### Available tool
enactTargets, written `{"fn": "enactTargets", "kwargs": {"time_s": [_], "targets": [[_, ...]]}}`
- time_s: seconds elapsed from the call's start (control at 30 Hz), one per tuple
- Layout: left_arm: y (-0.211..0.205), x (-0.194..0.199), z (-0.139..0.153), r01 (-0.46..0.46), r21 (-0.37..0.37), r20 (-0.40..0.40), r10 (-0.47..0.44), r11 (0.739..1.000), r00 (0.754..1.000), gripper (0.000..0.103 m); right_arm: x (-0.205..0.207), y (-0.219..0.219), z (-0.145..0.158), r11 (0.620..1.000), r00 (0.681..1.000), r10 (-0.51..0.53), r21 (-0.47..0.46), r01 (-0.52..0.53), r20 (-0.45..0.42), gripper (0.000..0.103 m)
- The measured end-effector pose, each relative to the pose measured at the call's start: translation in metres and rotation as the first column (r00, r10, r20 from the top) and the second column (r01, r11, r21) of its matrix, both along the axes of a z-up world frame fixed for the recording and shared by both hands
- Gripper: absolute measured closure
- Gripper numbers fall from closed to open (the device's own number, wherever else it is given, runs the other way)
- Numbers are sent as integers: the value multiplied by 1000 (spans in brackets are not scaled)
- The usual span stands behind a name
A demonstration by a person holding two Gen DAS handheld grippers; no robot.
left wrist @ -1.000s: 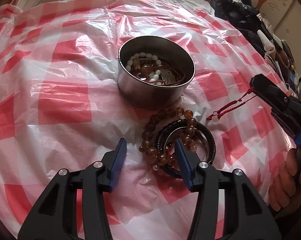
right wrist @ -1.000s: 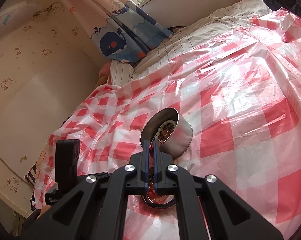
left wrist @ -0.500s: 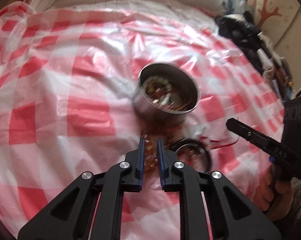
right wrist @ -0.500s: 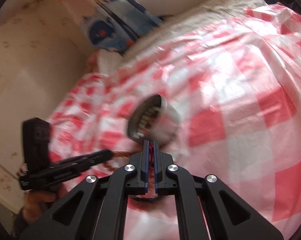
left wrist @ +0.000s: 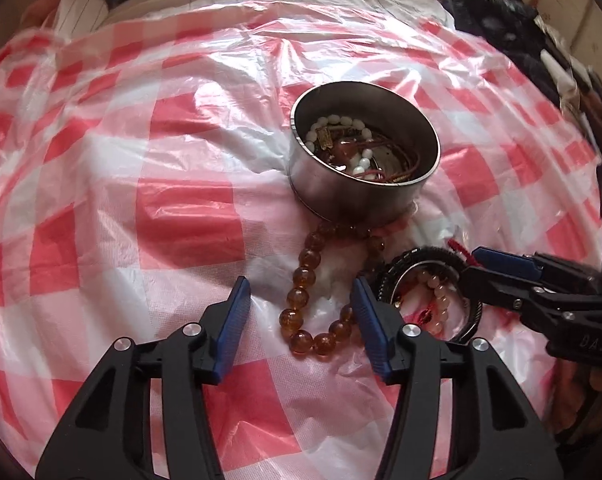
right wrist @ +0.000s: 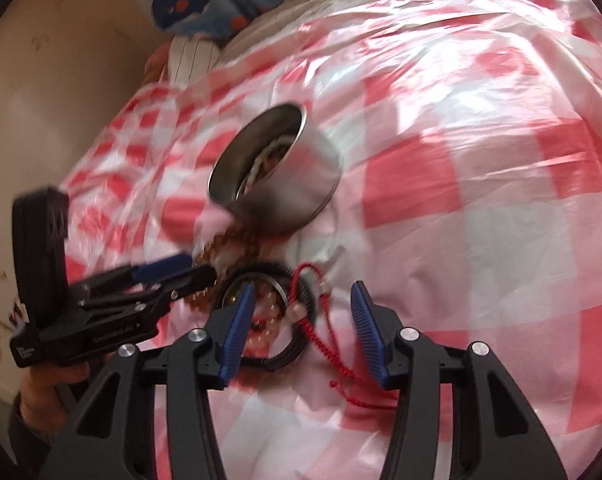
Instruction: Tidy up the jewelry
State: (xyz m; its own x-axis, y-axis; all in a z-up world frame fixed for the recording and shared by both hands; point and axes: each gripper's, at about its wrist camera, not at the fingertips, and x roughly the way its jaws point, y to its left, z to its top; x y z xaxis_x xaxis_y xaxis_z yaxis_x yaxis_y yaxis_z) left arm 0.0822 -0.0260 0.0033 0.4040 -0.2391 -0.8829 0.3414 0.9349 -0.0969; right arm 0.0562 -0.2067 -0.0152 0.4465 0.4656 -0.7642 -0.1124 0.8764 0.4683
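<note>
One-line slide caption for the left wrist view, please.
Opening left gripper over amber bead bracelet beside steel tin of jewelry on checkered plastic sheet.

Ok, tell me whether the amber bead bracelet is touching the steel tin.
Touching. In the left wrist view the amber bead bracelet runs up against the base of the steel tin, with its top beads tucked against the wall and no cloth showing between them.

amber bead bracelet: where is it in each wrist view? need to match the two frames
Left wrist: amber bead bracelet lies lower centre, a loop on the checked plastic sheet, running from the foot of the metal tin down between the left gripper fingers.
Right wrist: blurred, left of centre, just below the tin, above the black ring.
Shared landmark: the metal tin with jewelry inside.
</note>
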Motion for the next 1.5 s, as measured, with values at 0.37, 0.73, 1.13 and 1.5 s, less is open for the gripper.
{"fn": "enactTargets", "kwargs": {"time_s": [0.37,0.73,1.13,1.5], "targets": [[10,-5,38,10,-185,64,1,983,998,93,-7,-11,19,997,995,-23,75,16,99,92],[-1,-7,29,20,-72,86,-14,997,996,93,-7,-16,20,991,994,-29,133,15,101,92],[-10,-11,32,39,31,137,-43,999,990,93,-5,-23,14,987,996,-53,153,43,66,92],[1,-8,37,31,-42,120,-26,999,992,93,-2,-24,3,982,999,-49,183,46,12,91]]}}
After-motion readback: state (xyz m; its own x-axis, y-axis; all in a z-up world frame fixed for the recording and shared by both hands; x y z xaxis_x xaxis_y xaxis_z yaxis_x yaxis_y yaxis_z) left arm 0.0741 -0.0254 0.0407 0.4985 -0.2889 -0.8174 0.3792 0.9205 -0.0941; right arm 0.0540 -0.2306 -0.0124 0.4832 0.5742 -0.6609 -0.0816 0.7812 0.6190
